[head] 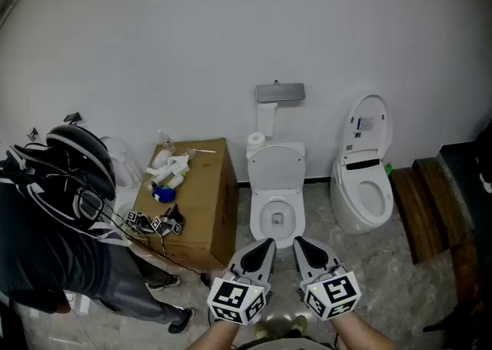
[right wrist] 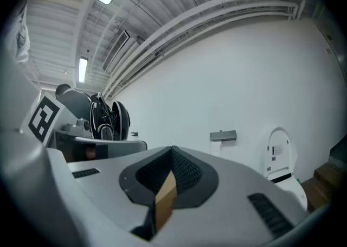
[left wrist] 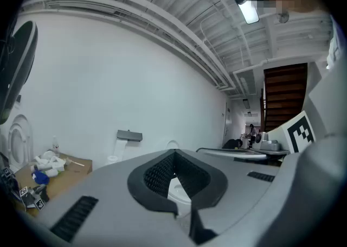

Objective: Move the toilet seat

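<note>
A white toilet (head: pixel 277 214) stands against the wall straight ahead, its lid (head: pixel 276 167) raised and the seat ring (head: pixel 277 204) lying on the bowl. My left gripper (head: pixel 267 243) and right gripper (head: pixel 300 241) hang side by side just in front of the bowl, a short way above the floor. Neither touches the toilet. Both are shut with nothing held. In the left gripper view the left gripper's (left wrist: pixel 174 152) tips meet, with white porcelain showing behind them. The right gripper's (right wrist: pixel 172 149) tips meet in the right gripper view.
A second toilet (head: pixel 365 187) with its lid up stands to the right. A cardboard box (head: pixel 196 206) with small items on top sits left of the middle toilet. A person (head: pixel 61 218) crouches at far left. Wooden steps (head: pixel 427 202) lie at right. A grey panel (head: pixel 280 93) hangs on the wall.
</note>
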The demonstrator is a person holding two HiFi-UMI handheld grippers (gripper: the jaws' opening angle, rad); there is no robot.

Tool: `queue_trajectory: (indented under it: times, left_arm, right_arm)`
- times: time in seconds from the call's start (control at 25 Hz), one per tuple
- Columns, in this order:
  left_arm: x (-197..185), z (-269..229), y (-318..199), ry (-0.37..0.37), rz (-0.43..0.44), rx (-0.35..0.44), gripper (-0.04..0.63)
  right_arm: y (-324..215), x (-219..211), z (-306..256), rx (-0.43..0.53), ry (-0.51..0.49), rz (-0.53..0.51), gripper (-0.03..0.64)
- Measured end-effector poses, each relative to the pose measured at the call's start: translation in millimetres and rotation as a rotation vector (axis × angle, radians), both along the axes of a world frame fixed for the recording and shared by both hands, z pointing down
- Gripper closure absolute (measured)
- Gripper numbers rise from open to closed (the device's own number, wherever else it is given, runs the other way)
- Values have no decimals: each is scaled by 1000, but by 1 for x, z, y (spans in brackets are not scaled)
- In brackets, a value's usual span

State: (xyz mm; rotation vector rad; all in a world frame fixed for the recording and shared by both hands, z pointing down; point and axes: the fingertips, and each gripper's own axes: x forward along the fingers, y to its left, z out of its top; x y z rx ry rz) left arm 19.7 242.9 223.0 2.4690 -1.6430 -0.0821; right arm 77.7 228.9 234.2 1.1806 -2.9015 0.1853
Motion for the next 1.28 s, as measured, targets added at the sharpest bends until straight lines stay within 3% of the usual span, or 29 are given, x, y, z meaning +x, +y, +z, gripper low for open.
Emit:
queue_trajectory:
  times: [0.6, 0.88, 1.28]
  left_arm:
    - [-13, 1, 11, 9, 7, 4, 588]
    - [-40, 11, 10, 31, 15, 2, 586]
    - [-67, 35, 13, 3, 43, -7, 586]
  right_arm:
    - [13, -11, 1, 1, 18, 4, 603]
    - [8, -18, 3, -50, -82, 9, 600]
    - [15, -61, 16, -37, -37, 24, 600]
